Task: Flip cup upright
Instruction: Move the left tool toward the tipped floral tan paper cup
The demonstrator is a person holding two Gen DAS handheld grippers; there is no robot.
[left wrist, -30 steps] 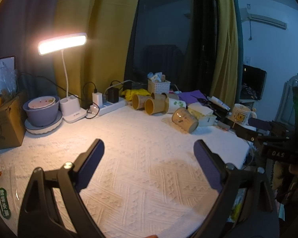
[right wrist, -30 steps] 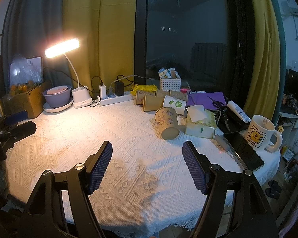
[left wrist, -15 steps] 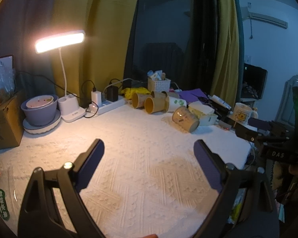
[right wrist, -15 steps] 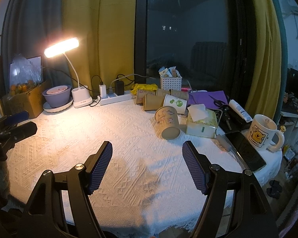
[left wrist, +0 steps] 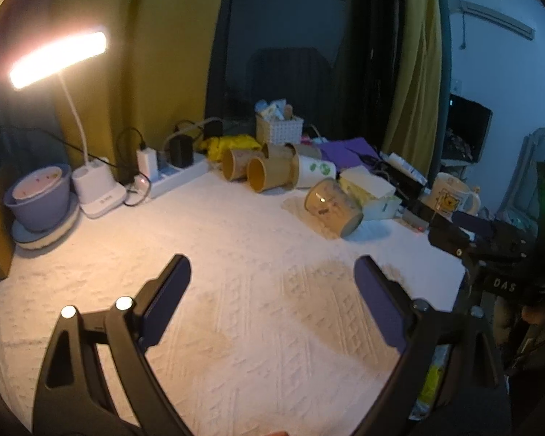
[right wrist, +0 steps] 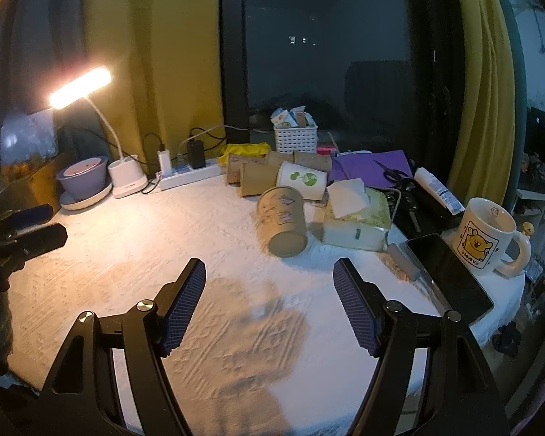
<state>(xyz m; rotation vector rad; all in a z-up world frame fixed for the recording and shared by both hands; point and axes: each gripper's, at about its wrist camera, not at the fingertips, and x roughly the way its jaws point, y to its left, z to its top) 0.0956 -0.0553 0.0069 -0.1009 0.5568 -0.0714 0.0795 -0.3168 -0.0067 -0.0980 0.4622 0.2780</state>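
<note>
A tan paper cup (right wrist: 282,218) lies on its side on the white tablecloth (right wrist: 127,254), base towards me, beside a tissue box (right wrist: 356,223). It also shows in the left wrist view (left wrist: 333,206). My right gripper (right wrist: 269,281) is open and empty, a short way in front of the cup. My left gripper (left wrist: 272,276) is open and empty over the cloth, left of and nearer than the cup. The right gripper shows at the right edge of the left wrist view (left wrist: 465,234).
Several more paper cups (right wrist: 261,178) lie on their sides at the back. A lit desk lamp (right wrist: 127,181), a power strip (right wrist: 189,176), a purple bowl (right wrist: 83,178), a white basket (right wrist: 295,138), a bear mug (right wrist: 485,241) and a phone (right wrist: 448,272) ring the table.
Both grippers have moved forward towards the cups, so the lying cup looks larger. Both stay open.
</note>
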